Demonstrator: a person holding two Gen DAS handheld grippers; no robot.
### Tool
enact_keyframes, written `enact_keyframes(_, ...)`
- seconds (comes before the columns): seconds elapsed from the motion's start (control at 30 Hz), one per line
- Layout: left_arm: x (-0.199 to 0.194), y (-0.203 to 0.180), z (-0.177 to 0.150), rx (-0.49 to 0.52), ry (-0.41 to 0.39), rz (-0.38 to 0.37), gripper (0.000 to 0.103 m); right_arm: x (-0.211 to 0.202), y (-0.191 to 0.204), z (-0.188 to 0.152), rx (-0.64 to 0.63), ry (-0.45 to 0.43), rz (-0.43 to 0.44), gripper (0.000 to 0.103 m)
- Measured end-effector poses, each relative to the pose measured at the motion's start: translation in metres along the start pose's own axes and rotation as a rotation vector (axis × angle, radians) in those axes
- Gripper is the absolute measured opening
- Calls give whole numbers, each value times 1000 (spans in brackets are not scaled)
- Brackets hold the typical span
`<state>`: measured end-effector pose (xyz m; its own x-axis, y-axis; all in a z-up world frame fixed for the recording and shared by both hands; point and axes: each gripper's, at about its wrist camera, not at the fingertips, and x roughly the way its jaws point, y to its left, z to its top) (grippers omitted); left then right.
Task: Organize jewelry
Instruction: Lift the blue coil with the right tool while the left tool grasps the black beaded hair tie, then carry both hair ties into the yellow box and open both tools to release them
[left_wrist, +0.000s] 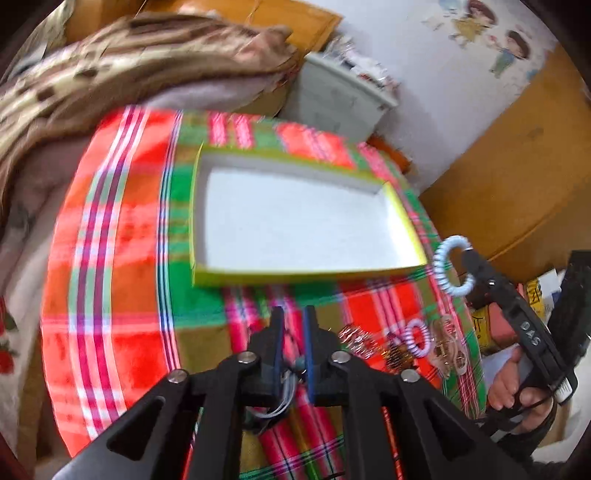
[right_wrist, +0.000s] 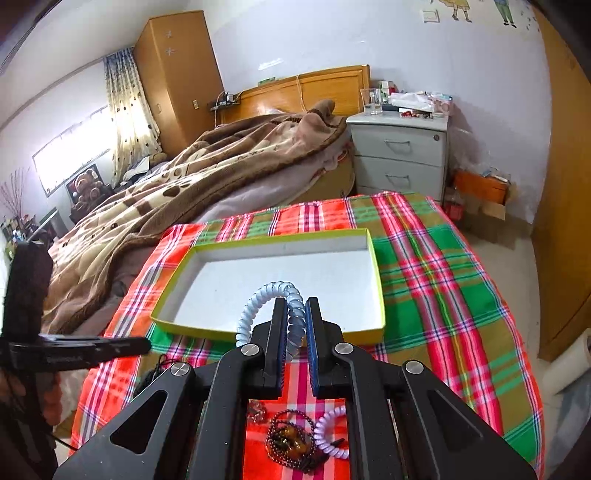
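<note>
A shallow yellow-rimmed box with a white inside (left_wrist: 402, 212) (right_wrist: 376, 266) lies empty on the plaid cloth. My right gripper (right_wrist: 296, 314) is shut on a pale blue spiral hair tie (right_wrist: 258, 295) and holds it above the box's near edge; it shows at the right of the left wrist view (left_wrist: 448, 266). My left gripper (left_wrist: 293, 317) is nearly closed, with a thin cord and a small bead (left_wrist: 297, 363) between its fingers, above the cloth in front of the box. A pile of jewelry lies on the cloth: a lilac spiral tie (left_wrist: 417, 338) (right_wrist: 330, 432), a bead chain with an amber pendant (right_wrist: 291, 439), and clear clips (left_wrist: 448, 347).
The plaid cloth (right_wrist: 443, 295) covers a small table beside a bed with a brown blanket (right_wrist: 221, 162). A grey nightstand (right_wrist: 399, 158) stands behind it and a wooden wardrobe (right_wrist: 565, 221) to the right. My left gripper shows at the left of the right wrist view (right_wrist: 122, 345).
</note>
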<state>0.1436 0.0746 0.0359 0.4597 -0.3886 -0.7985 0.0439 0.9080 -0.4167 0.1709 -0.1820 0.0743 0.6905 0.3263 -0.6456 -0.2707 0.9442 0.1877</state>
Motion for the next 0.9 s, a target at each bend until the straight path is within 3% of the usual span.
enact_keyframes(0.23, 20, 10, -8, -42, 76, 4, 28, 4, 2, -5, 0, 12, 4, 10)
enact_keyframes(0.4, 45, 13, -5, -80, 151, -14, 28, 4, 0, -6, 6, 13, 1, 10)
enact_keyframes(0.53, 47, 7, -2, -78, 150, -22, 26, 3, -1, -6, 4, 11, -3, 10)
enact_keyframes(0.73, 55, -3, -4, -14, 175, 6, 7, 1, -3, -6, 19, 5, -4, 10)
enact_keyframes(0.9, 34, -14, -3, 22, 97, -20, 7, -2, -5, -5, 22, -4, -8, 10)
